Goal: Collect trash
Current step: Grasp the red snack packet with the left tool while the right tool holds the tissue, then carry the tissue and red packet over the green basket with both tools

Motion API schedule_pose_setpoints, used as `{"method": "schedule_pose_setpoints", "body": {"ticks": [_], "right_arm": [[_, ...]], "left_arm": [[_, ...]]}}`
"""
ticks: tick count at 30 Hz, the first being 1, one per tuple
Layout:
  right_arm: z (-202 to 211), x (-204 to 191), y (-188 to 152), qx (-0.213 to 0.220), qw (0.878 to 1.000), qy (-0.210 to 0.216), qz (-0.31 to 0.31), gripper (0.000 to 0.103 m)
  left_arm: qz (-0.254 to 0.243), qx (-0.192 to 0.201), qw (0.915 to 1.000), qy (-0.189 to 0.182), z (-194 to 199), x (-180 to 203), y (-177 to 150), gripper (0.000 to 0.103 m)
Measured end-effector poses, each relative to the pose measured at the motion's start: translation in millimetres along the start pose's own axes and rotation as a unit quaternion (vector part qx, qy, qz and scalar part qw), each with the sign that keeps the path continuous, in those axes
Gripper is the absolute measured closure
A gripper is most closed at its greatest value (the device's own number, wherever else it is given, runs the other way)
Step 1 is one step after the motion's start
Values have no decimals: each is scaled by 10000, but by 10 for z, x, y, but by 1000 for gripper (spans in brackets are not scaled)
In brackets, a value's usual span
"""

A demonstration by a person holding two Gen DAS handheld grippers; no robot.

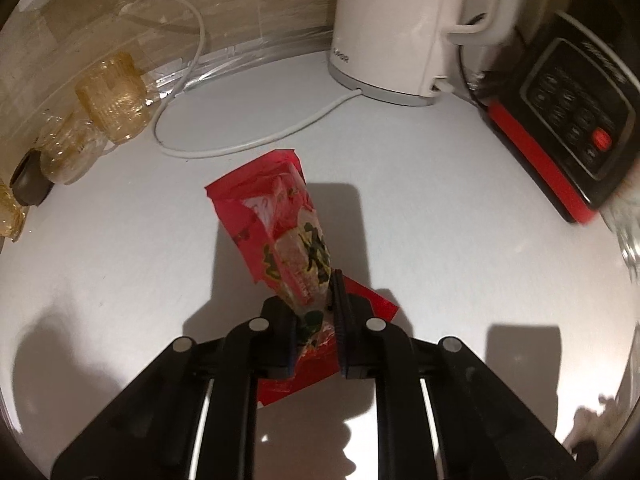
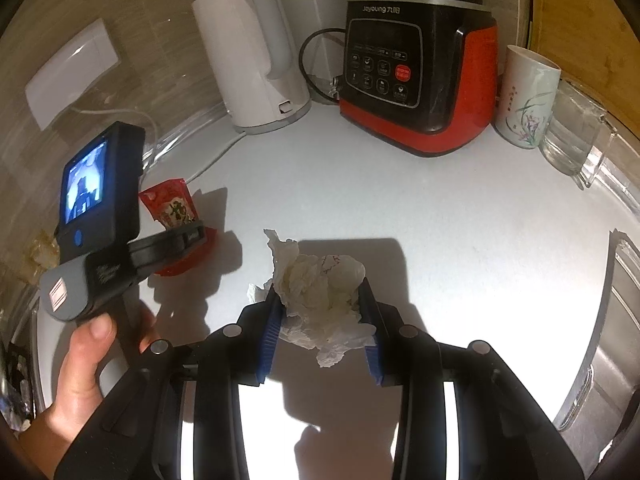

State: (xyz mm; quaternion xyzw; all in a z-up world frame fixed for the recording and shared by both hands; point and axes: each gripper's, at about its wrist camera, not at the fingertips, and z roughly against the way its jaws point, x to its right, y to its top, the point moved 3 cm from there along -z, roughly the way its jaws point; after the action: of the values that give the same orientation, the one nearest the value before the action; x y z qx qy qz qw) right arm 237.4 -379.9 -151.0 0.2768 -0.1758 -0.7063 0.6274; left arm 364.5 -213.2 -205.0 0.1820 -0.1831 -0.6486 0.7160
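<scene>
My left gripper (image 1: 316, 300) is shut on a red snack wrapper (image 1: 276, 220), which sticks up and forward from the jaws above the white countertop (image 1: 440, 208). The same wrapper (image 2: 172, 204) and the left gripper (image 2: 192, 236) show at the left of the right wrist view. My right gripper (image 2: 320, 296) is shut on a crumpled white tissue (image 2: 320, 284), which bulges between the blue-padded fingers (image 2: 270, 328) just above the counter.
A white kettle (image 1: 400, 28) with its cord (image 1: 224, 148) stands at the back. A black and red blender base (image 2: 420, 76) is beside it, then a flowered cup (image 2: 528, 100) and a glass jug (image 2: 576, 140). Amber glasses (image 1: 112, 100) sit at left.
</scene>
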Motion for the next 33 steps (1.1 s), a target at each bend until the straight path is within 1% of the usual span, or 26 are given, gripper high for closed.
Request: {"method": "schedule_pose_setpoints", "body": {"ticks": [5, 14, 17, 23, 27, 33], "right_arm": [[218, -52, -212, 62, 9999, 40, 69, 66], [766, -125, -782, 50, 9997, 148, 165, 66], [978, -135, -1031, 24, 9997, 182, 187, 66], [1331, -95, -1557, -75, 9995, 261, 190, 66], [1522, -43, -1920, -181, 9991, 342, 173, 66], [1788, -4, -2482, -381, 9981, 378, 301, 66]], "left_arm": [[-144, 171, 9996, -162, 383, -97, -297, 89], [-448, 352, 9978, -332, 1161, -165, -935, 89], [-629, 373, 9966, -385, 1393, -150, -1226, 89], [-938, 284, 9942, -435, 1703, -351, -1839, 89], [-1094, 178, 9922, -573, 1884, -481, -2249, 89], [-1397, 143, 9865, -841, 2178, -497, -2876, 89]]}}
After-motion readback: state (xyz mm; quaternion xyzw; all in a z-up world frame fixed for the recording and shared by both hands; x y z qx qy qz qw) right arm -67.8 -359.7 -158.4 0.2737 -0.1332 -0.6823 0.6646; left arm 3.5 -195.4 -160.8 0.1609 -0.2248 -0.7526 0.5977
